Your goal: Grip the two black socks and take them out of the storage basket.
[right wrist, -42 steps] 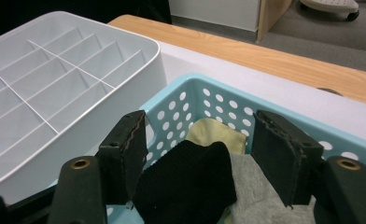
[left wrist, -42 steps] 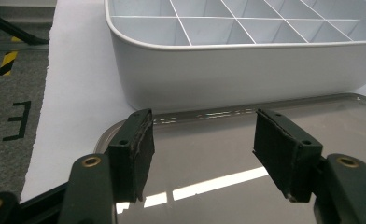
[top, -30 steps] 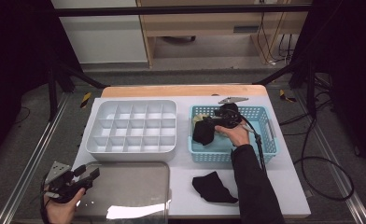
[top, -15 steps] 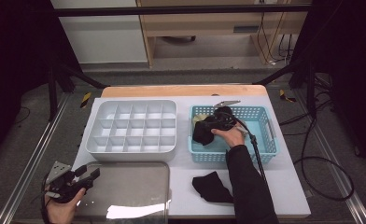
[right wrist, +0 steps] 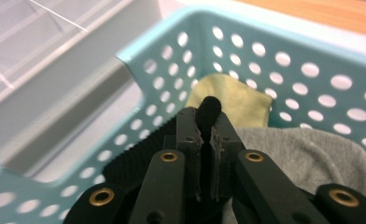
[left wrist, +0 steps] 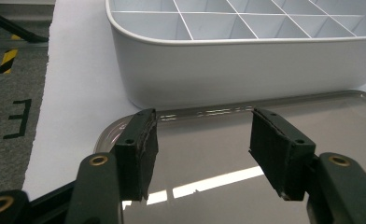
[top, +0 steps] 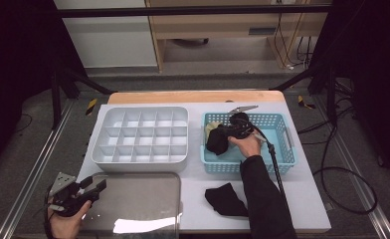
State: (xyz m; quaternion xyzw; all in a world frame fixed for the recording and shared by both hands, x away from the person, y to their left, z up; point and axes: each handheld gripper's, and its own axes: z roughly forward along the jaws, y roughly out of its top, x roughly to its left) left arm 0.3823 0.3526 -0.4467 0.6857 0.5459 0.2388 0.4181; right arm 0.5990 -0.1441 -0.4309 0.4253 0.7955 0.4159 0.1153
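Here the black sock [right wrist: 211, 108] sits pinched in the right gripper [right wrist: 205, 122], whose jaws have just been closing onto it, inside the blue basket [top: 284, 130], over a yellow cloth [right wrist: 239, 100] and a grey garment [right wrist: 307, 149]. The white divider tray [top: 140, 134] beside it holds nothing. A second black sock [top: 226, 199] lies on the table [top: 307, 199]. The left gripper [left wrist: 202, 147] hangs with jaws apart over the metal tray [left wrist: 340, 121].

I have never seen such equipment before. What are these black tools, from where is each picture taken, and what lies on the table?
A person holds a two-jaw tool in each hand. One camera looks down from above; one more rides on each tool, looking along its jaws. The right hand-held gripper has just been closing and now pinches a black sock inside the blue basket, beside yellow and grey socks. The left hand-held gripper stands open above a clear lid. A white divided box and another black sock lie on the table.
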